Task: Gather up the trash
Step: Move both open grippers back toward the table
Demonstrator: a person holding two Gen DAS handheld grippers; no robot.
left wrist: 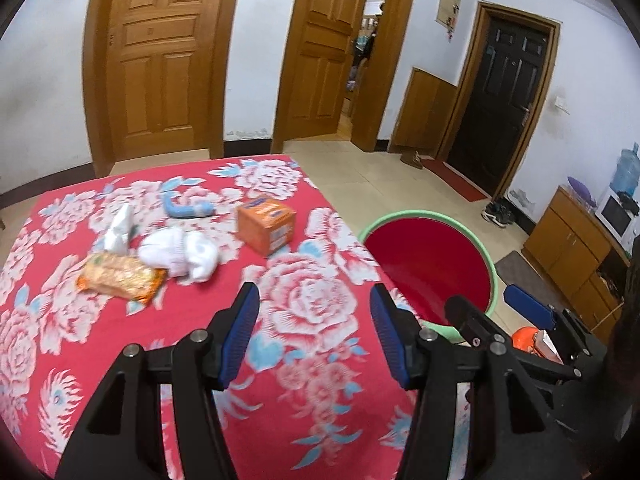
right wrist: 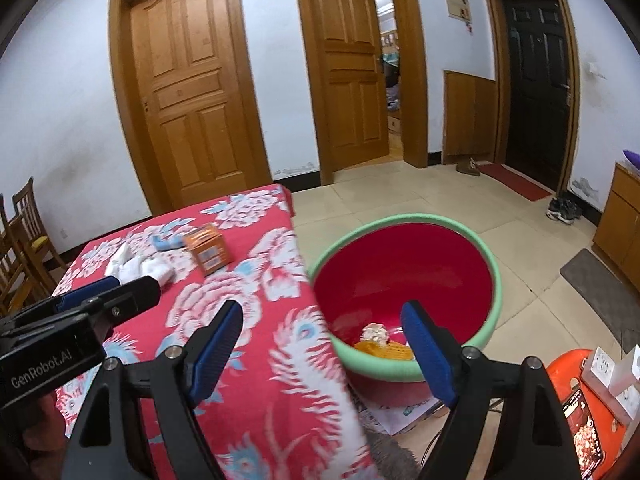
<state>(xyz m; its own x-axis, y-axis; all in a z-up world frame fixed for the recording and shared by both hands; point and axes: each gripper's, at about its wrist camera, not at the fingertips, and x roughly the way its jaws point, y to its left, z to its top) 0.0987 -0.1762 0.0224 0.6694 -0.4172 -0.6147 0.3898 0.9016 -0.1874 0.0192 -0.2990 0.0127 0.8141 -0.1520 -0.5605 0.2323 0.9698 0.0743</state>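
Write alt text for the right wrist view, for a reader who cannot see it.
The right gripper, jaws open and empty, hangs over the edge of a table with a red floral cloth, beside a red, green-rimmed basin on the floor holding some trash. An orange box remains on the table.

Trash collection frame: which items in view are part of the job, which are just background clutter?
Job:
- basin, some trash already inside
- snack wrapper
- white wad
- orange box
- blue tube
- white packet
- left gripper and right gripper, both open, empty

Background:
- shoes
- doormat
- phone
- chair
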